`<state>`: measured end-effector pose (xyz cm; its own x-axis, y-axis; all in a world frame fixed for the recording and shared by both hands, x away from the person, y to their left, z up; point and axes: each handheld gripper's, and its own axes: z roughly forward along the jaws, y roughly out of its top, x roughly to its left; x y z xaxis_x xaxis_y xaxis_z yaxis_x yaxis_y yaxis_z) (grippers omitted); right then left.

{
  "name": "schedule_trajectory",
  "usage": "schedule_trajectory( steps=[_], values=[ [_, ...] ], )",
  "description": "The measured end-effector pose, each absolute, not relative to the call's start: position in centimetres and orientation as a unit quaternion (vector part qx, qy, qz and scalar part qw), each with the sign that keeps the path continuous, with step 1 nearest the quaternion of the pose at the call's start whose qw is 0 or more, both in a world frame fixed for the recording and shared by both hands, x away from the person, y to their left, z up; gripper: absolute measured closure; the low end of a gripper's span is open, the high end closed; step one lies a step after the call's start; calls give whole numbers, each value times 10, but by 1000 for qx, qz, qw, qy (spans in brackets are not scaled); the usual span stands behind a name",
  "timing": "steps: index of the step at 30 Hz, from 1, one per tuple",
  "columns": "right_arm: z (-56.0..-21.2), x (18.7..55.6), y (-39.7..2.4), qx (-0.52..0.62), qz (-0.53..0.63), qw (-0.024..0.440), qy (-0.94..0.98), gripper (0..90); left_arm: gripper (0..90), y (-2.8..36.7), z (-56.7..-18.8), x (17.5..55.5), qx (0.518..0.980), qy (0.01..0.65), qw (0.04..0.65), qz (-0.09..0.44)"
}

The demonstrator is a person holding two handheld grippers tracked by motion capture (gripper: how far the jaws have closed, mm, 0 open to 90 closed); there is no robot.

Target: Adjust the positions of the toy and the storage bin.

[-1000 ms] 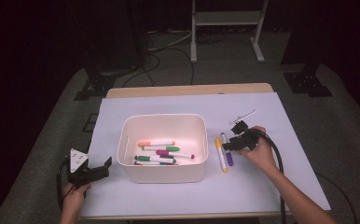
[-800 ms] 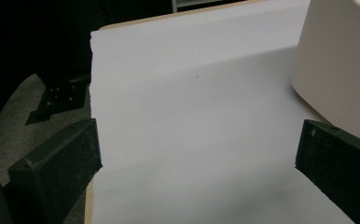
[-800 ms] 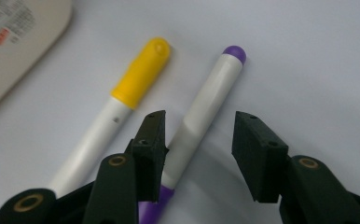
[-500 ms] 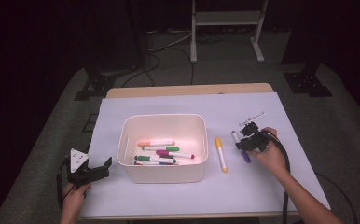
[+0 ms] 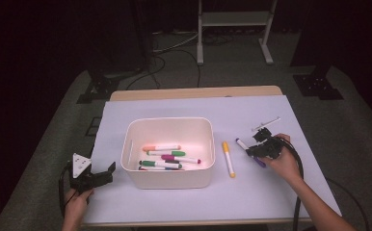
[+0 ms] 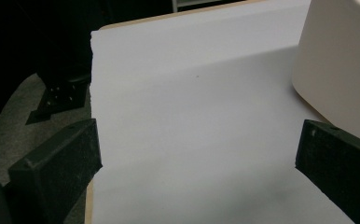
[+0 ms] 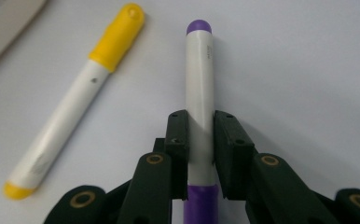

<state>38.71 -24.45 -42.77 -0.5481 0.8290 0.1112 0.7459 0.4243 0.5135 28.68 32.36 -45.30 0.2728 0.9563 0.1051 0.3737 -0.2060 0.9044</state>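
At the right of the high view, the right hand-held gripper (image 5: 256, 150) has just been closing its jaws, and they are now clamped on the white barrel of the purple marker (image 7: 199, 93), which lies on the bench (image 5: 280, 192). In the right gripper view that marker runs up the middle of the frame, purple cap at top. The yellow marker (image 7: 75, 105) lies left of it, apart, slanting. The left hand-held gripper (image 5: 99, 177) sits at lower left, jaws wide apart with nothing between, near the white bin (image 5: 167, 126) holding several markers (image 5: 167, 159).
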Motion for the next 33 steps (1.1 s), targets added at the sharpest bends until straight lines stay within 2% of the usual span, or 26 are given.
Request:
schedule_trajectory(
  steps=[15,33],
  values=[
    [-396,363,-238,439,318,35,840,756,0,323,-453,287,689,483,403,361],
    [-329,349,-225,390,368,28,843,757,0,323,-453,287,689,483,401,361]
  ],
)
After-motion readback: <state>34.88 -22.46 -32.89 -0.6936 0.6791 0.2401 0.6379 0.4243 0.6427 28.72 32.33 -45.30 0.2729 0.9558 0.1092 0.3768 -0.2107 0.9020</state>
